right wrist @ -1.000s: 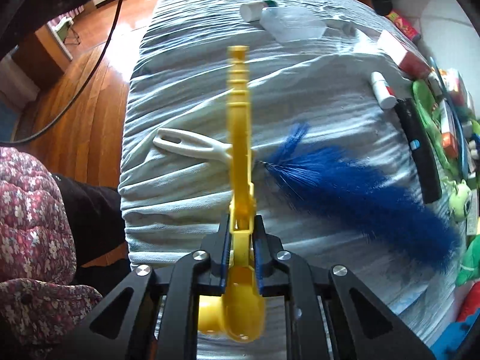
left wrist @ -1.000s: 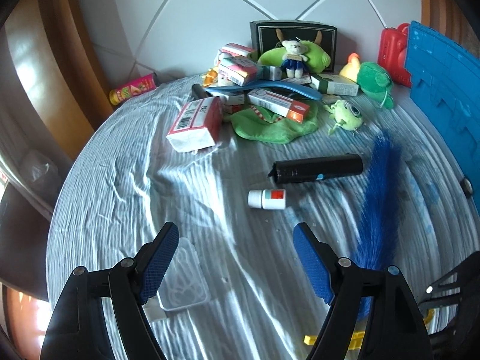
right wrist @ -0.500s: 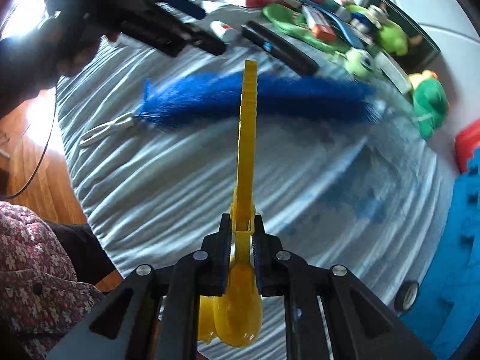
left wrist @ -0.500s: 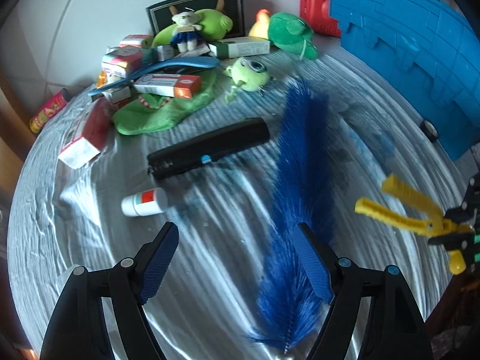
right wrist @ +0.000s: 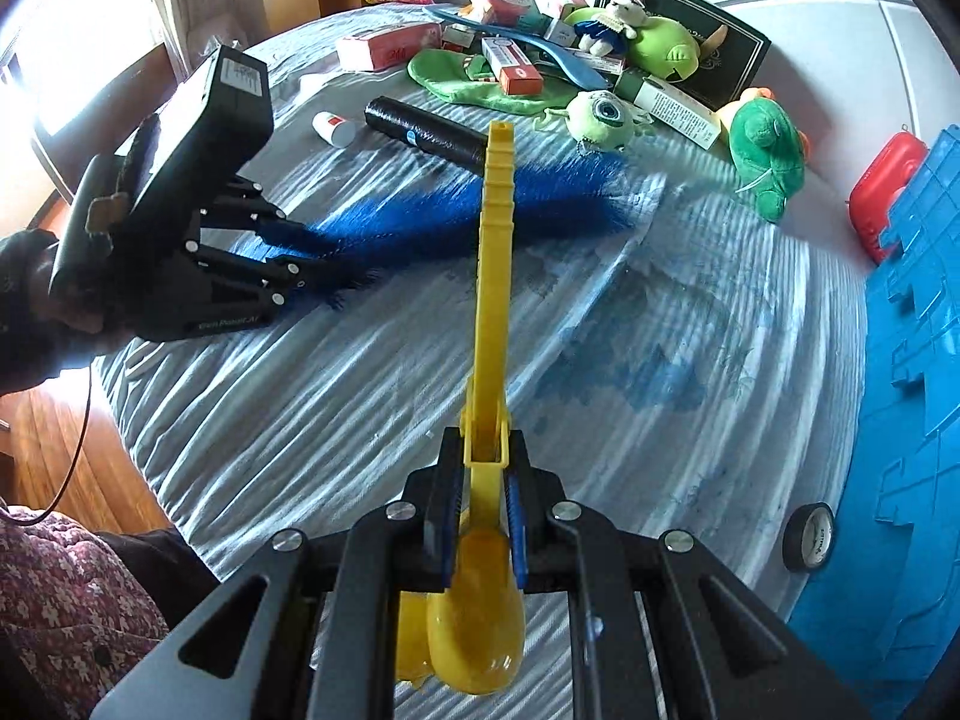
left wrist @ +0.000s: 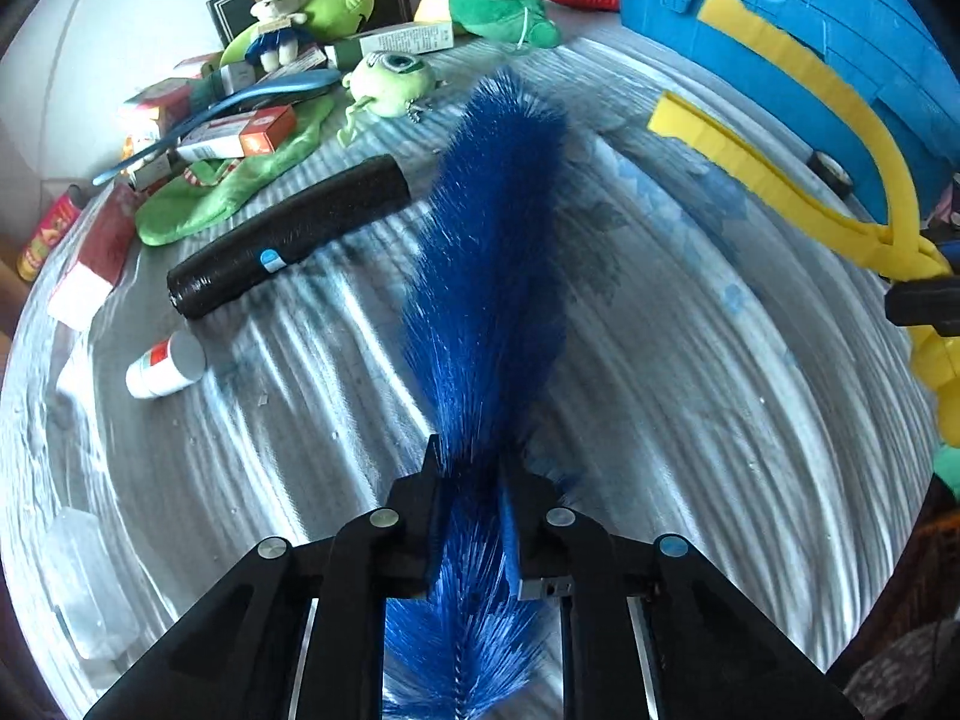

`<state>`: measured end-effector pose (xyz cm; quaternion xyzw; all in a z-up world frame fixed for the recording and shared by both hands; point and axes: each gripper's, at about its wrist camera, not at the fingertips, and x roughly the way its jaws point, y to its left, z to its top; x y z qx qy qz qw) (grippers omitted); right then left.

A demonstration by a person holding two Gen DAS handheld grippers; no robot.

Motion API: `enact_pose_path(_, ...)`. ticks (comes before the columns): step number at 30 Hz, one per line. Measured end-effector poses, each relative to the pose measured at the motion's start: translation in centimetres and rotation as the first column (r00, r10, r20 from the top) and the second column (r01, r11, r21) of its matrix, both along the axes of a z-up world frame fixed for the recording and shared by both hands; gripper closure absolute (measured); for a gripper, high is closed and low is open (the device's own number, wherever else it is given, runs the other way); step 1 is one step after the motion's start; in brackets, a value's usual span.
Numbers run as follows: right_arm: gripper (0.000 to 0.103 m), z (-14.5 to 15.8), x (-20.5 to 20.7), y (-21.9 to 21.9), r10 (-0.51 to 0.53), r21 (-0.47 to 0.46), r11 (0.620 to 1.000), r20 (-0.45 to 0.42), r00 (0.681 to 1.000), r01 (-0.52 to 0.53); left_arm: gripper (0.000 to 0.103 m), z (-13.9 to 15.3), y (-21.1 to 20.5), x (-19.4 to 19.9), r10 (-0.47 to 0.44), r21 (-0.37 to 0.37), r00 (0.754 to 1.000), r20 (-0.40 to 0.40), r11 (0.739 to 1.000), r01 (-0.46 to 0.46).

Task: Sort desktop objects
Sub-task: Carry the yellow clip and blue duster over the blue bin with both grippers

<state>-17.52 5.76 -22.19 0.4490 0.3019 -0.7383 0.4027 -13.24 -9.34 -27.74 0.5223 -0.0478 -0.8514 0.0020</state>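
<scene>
Left claw: your left gripper [left wrist: 471,480] is pinched on the blue bottle brush [left wrist: 489,252] at its thin near end, bristles squeezed between the pads; most of the brush lies stretched away from you on the striped cloth [left wrist: 690,408].
Right claw: your right gripper [right wrist: 485,498] is clamped on the yellow plastic tongs [right wrist: 495,276] near their hinge, the arms pointing forward above the table.
Grip check: by the look of it you are holding soft bristles more than the wire core, so the brush may slip or droop when lifted. Judge whether the twisted stem sits between the pads before you trust the hold.
Lift: raise the brush straight and level. The black cylinder [left wrist: 288,237] lies just beside the bristles on the left and could roll if brushed.
Small items: the white glue stick [left wrist: 165,363] sits near that cylinder; keep the brush tail clear of it.
Clearance between hands: the tongs' open arms reach near the blue plastic panel [left wrist: 780,18] on your right. Keep them well apart from the brush so the two loads do not tangle.
Clutter: plush toys and boxes [right wrist: 516,63] are piled along the far edge.
Destination: where each item belongs cannot be told from these views.
</scene>
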Motion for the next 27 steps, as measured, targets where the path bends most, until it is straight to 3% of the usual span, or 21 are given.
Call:
enact_pose_path(9,0.090,2.7,0.8,-0.2,-0.063,-0.073,0.996,-0.071,0.995,0.058,0.092,5.7,-1.1,2.1,0.037,0.005,0.993,-0.116,0.999,-0.036)
enact_pose_path(16,0.090,5.8,1.8,-0.1,-0.156,-0.124,0.982,-0.119,0.981,0.141,0.092,11.1,-0.9,3.1,-0.014,-0.010,0.981,-0.194,1.000,0.012)
enact_pose_path(19,0.090,8.0,2.0,0.4,-0.195,-0.150,0.974,-0.151,0.969,0.173,0.092,13.6,-0.6,3.2,-0.046,-0.026,0.972,-0.231,0.999,0.041)
enact_pose_path(27,0.090,13.8,2.7,2.0,-0.302,-0.223,0.942,-0.233,0.924,0.251,0.092,20.6,1.0,2.1,-0.094,0.016,0.930,-0.356,0.994,0.107)
